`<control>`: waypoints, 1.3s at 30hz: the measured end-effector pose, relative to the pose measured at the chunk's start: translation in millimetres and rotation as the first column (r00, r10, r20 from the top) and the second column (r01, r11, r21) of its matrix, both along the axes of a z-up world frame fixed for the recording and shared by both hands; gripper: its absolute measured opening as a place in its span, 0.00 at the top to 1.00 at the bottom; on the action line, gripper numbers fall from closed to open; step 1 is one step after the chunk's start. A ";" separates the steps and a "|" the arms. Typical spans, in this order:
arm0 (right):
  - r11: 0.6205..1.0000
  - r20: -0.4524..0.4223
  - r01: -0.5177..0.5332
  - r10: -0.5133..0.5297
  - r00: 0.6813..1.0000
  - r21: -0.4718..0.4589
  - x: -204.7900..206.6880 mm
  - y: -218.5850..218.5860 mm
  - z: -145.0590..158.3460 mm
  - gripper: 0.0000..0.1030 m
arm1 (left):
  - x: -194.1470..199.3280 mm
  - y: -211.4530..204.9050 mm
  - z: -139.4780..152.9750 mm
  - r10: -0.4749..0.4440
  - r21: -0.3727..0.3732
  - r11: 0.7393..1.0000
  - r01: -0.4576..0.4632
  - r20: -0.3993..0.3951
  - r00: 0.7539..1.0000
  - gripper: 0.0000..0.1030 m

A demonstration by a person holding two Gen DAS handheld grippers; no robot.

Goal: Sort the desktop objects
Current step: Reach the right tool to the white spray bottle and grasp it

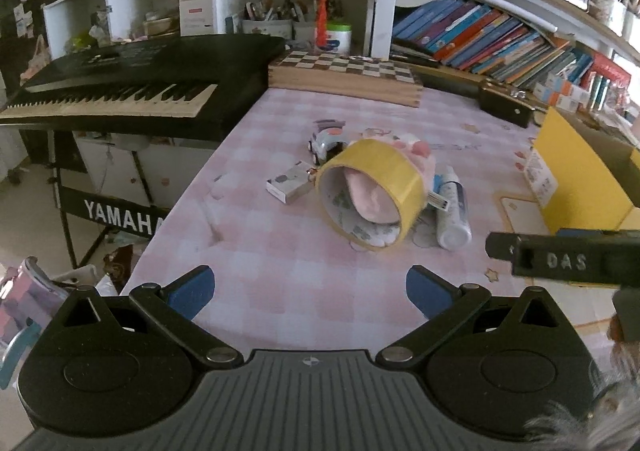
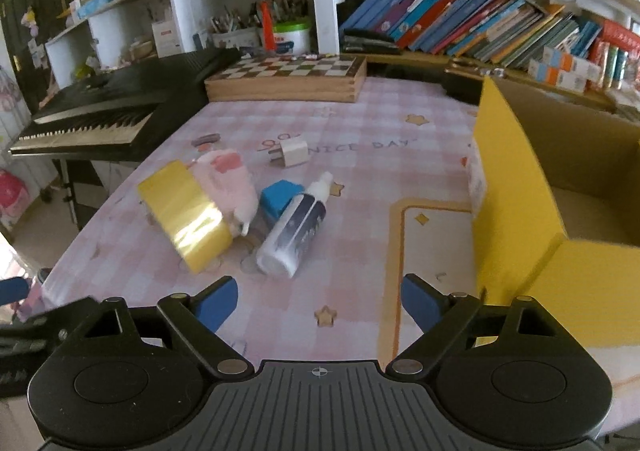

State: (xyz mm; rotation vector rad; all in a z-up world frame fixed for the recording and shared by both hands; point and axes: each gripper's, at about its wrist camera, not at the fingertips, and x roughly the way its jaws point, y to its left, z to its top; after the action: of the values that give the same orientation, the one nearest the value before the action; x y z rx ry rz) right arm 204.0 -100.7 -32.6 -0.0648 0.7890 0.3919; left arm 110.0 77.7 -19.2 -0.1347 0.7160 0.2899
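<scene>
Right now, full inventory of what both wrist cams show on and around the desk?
tape roll: 1, yellow, on edge at desk centre, against the plush
plush toy: 1, pink and white, partly inside the roll
spray bottle: 1, white and dark blue, lying right of the roll
blue block: 1, between plush and bottle
charger plug: 1, white, behind the pile
toy car: 1, grey-blue, behind the roll
small box: 1, white and grey, left of the roll
cardboard box: 1, yellow outside, open, right edge
chessboard case: 1, wooden, far edge
keyboard: 1, black Yamaha, left
books: many, shelf
left tool: open, empty
right tool: open, empty
</scene>
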 end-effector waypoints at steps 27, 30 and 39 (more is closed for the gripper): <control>0.996 -0.121 -0.074 0.067 0.990 -0.053 80.4 15.9 -32.8 0.69 | 71.9 3.5 -18.9 -0.079 0.044 0.996 0.080 -0.030 0.996 0.00; 0.994 -0.120 -0.078 0.068 0.990 -0.073 78.6 6.4 -32.1 0.69 | 78.9 1.4 -21.5 -0.132 0.043 0.990 0.133 -0.012 0.991 0.00; 0.989 -0.114 -0.100 0.087 0.990 -0.109 71.1 0.2 -34.0 0.68 | 100.4 -18.6 -29.9 -0.292 0.098 0.951 0.292 -0.009 0.956 0.00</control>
State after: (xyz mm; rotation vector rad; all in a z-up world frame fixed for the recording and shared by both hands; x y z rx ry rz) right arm 275.1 -100.5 -66.6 -0.1902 0.9179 0.4416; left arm 210.4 59.0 -49.1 0.0651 0.7037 0.0407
